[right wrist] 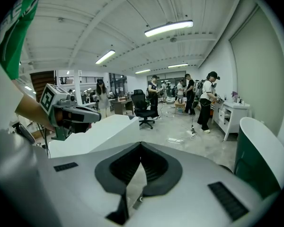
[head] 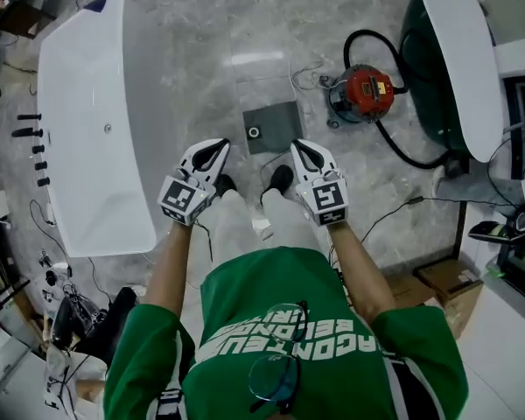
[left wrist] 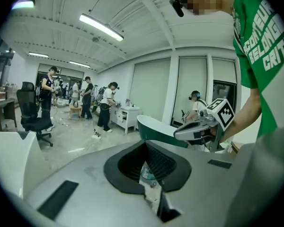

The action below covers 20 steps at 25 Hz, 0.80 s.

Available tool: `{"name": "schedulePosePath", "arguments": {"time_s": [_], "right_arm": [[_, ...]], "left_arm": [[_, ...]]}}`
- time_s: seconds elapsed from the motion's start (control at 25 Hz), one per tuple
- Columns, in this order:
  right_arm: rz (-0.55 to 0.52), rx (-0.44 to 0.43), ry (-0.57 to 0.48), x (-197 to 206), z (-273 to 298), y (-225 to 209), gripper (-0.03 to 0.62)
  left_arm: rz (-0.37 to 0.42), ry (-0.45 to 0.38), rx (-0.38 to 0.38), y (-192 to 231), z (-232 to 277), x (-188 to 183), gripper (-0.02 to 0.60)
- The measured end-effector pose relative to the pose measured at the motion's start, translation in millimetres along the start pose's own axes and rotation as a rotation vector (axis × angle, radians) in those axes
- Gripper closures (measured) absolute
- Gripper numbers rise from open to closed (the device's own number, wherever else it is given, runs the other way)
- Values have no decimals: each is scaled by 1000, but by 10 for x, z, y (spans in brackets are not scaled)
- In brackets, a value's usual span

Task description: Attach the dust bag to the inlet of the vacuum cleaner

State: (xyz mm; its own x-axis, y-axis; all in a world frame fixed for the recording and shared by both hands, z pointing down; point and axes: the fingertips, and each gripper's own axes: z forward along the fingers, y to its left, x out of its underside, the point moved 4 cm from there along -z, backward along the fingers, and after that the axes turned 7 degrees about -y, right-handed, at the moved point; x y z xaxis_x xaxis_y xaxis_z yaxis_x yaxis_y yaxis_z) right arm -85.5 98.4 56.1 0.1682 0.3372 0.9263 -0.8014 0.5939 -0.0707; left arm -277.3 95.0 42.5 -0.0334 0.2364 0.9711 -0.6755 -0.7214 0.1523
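You held your left gripper (head: 215, 150) and right gripper (head: 299, 150) pressed shut, empty, above the grey dust bag (head: 273, 126) lying flat near the red vacuum cleaner (head: 365, 93); spreading them before reaching its edges seemed wise.

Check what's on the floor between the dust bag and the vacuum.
Head view: mostly bare marble floor between dust bag and vacuum. Only a thin loose cable lies near the vacuum.

Green shirt (head: 332, 344) — white lettering (head: 280, 335); pale trousers (head: 232, 226); shoes (head: 282, 178) seemingly black.
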Motion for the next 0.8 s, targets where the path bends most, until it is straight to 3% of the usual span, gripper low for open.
{"name": "schedulePosePath", "arguments": {"time_s": [0.36, 0.8], "right_arm": [[27, 18, 63, 212, 560, 240, 586], [19, 47, 88, 354, 1223, 485, 586]], "left_arm": [[-33, 34, 74, 463, -37, 323, 578], [-78, 38, 95, 1085, 18, 628, 578]]}}
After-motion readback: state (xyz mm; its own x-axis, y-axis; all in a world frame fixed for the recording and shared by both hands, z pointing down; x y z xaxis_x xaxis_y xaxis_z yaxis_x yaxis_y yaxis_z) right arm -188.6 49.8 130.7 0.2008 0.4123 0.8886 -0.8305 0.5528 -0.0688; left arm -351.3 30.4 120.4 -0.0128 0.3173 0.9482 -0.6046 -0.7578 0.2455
